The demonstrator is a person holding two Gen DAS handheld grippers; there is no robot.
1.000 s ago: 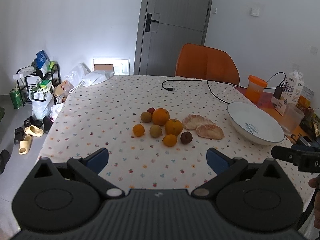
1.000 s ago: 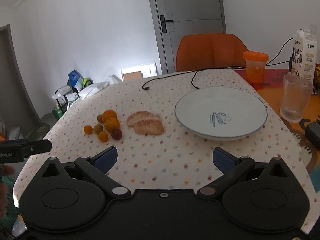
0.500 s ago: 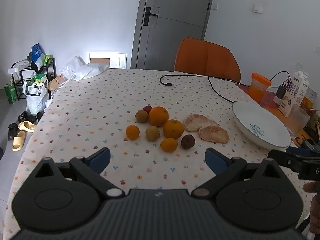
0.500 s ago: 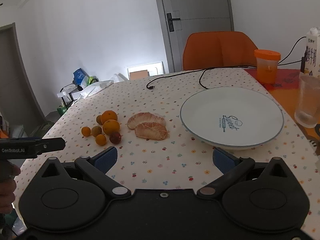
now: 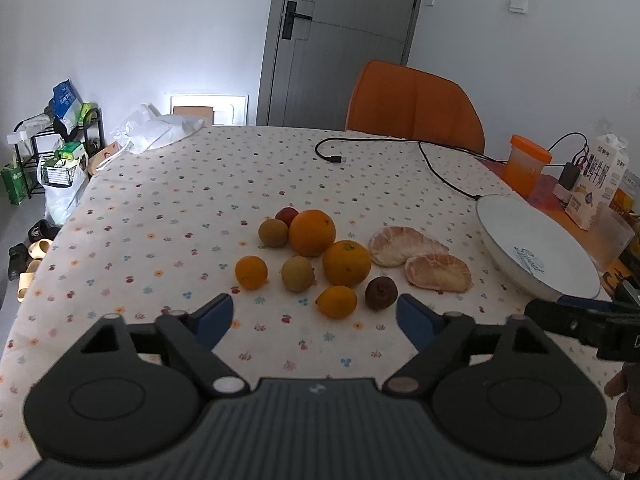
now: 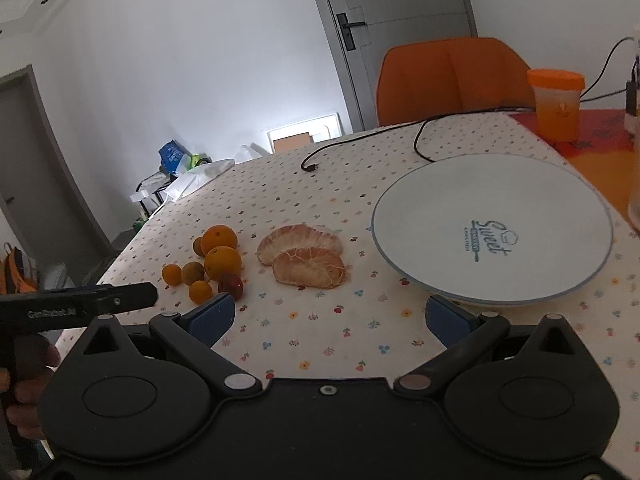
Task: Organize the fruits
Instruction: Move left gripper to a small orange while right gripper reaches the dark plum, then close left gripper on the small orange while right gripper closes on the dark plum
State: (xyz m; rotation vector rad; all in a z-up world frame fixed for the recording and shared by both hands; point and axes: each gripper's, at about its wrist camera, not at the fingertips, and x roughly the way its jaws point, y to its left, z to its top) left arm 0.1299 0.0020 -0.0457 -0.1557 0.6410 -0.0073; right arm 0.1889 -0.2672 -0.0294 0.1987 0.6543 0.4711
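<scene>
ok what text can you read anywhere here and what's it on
"Sweet": on the white plate; the small line beneath it is too small to read.
"GenRobot.AI": on the left gripper, seen from the right wrist view.
Milk carton: large Chinese characters, too blurred to read surely.
Blue bag on the rack: unreadable.

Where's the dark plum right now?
In the left wrist view the dark plum lies on the tablecloth at the cluster's near right edge, between the small orange and the nearer peeled segment.
</scene>
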